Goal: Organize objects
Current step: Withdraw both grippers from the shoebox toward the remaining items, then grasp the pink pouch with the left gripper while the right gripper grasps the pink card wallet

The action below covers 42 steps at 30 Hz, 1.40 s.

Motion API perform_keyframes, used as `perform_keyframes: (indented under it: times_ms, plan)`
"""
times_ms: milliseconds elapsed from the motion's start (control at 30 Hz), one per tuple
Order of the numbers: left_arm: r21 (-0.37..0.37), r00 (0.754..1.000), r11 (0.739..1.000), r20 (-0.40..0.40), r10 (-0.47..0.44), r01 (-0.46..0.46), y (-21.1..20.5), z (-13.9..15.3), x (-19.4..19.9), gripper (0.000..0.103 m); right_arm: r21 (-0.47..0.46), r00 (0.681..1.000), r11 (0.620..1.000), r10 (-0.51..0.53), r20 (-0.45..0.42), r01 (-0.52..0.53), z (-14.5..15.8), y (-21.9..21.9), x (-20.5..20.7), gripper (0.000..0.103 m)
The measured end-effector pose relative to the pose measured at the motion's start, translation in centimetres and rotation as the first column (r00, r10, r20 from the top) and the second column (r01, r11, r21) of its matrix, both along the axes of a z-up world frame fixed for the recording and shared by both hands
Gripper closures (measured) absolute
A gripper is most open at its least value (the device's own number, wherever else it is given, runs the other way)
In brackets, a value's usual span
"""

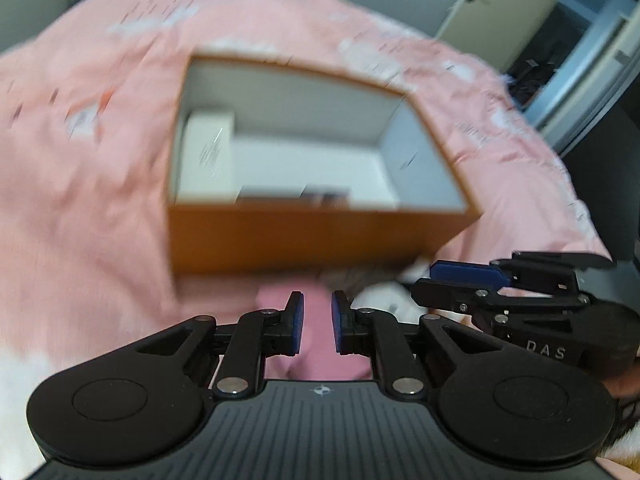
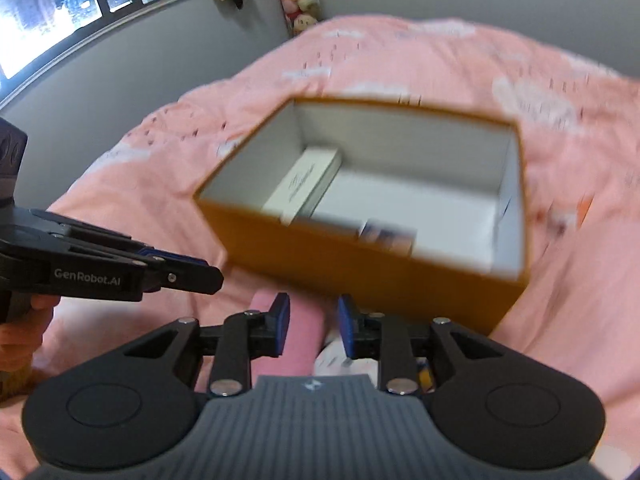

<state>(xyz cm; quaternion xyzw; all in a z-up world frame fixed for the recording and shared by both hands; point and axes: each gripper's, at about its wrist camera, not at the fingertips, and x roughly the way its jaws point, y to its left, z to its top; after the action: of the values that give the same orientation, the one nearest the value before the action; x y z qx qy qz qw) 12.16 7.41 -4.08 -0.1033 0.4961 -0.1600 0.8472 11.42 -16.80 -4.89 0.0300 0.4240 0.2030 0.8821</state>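
An open orange box with white inner walls sits on the bed. Inside it lie a white carton at the left and a small dark packet against the near wall. My left gripper hovers in front of the box, its pads nearly together with nothing gripped. Beside it, my right gripper stands slightly open and holds nothing. Below both, a soft pink thing and a white one lie blurred on the bed.
A pink patterned duvet covers the bed around the box. A door stands at the far right, and a window and hanging plush toys line the grey wall. A hand grips the left tool.
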Motion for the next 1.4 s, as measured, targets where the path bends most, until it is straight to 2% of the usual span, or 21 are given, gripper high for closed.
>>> perform_keyframes:
  times_ms: [100, 233, 300, 467, 633, 800, 933, 1033, 1167, 1233, 1300, 1367, 1400]
  plan:
    - [0.000, 0.997, 0.999, -0.061, 0.038, -0.039, 0.9, -2.1, -0.7, 0.086, 0.028, 0.998, 1.000, 0.006, -0.059, -0.004, -1.7, 1.4, -0.8, 0.075]
    - [0.029, 0.989, 0.996, -0.113, 0.093, -0.090, 1.9, -3.4, -1.3, 0.086, -0.012, 0.992, 0.998, 0.068, -0.108, -0.069, -3.3, 4.3, -0.8, 0.073]
    - [0.052, 0.987, 0.993, -0.112, 0.116, -0.110, 2.3, -3.4, -1.4, 0.086, -0.069, 0.991, 0.992, 0.095, -0.097, -0.102, -3.7, 6.0, -1.0, 0.055]
    - [0.082, 0.984, 0.988, -0.108, 0.142, -0.133, 3.3, -3.9, -1.7, 0.086, -0.137, 0.988, 0.980, 0.133, -0.084, -0.143, -4.3, 9.5, -0.7, 0.042]
    - [0.053, 0.982, 0.988, -0.116, 0.148, -0.143, 4.3, -4.4, -1.6, 0.086, -0.224, 0.985, 0.964, 0.122, -0.121, -0.147, -6.3, 11.9, 0.6, 0.041]
    - [0.026, 0.982, 0.989, -0.123, 0.145, -0.143, 4.8, -4.8, -1.5, 0.086, -0.326, 0.989, 0.936, 0.108, -0.097, -0.134, -7.7, 12.8, 1.5, 0.034]
    - [0.014, 0.981, 0.990, -0.133, 0.138, -0.137, 4.7, -5.1, -1.3, 0.086, -0.335, 0.990, 0.934, 0.092, -0.105, -0.122, -8.4, 12.3, 1.8, 0.031]
    - [-0.008, 0.982, 0.991, -0.142, 0.128, -0.130, 4.7, -5.2, -1.4, 0.086, -0.297, 0.993, 0.950, 0.070, -0.097, -0.096, -7.7, 11.2, 1.5, 0.038]
    - [-0.047, 0.983, 0.993, -0.152, 0.104, -0.112, 4.4, -5.3, -1.3, 0.080, -0.250, 0.996, 0.966, 0.051, -0.072, -0.067, -5.8, 9.4, 0.5, 0.047]
    - [-0.061, 0.983, 0.993, -0.158, 0.092, -0.103, 4.2, -5.3, -1.2, 0.075, -0.236, 0.998, 0.971, 0.039, -0.048, -0.049, -4.8, 8.4, 0.0, 0.054]
    - [-0.078, 0.981, 0.992, -0.176, 0.084, -0.099, 3.9, -5.5, -1.0, 0.069, -0.216, 0.999, 0.976, 0.018, -0.039, -0.026, -4.1, 7.2, -0.3, 0.069]
    - [-0.098, 0.977, 0.990, -0.200, 0.075, -0.096, 3.6, -5.9, -0.8, 0.064, -0.218, 0.999, 0.976, -0.005, -0.036, -0.003, -3.6, 6.3, -0.5, 0.080]
    - [-0.100, 0.974, 0.990, -0.213, 0.073, -0.096, 3.5, -6.1, -0.6, 0.062, -0.224, 0.999, 0.974, -0.019, -0.035, 0.011, -3.6, 5.7, -0.5, 0.082]
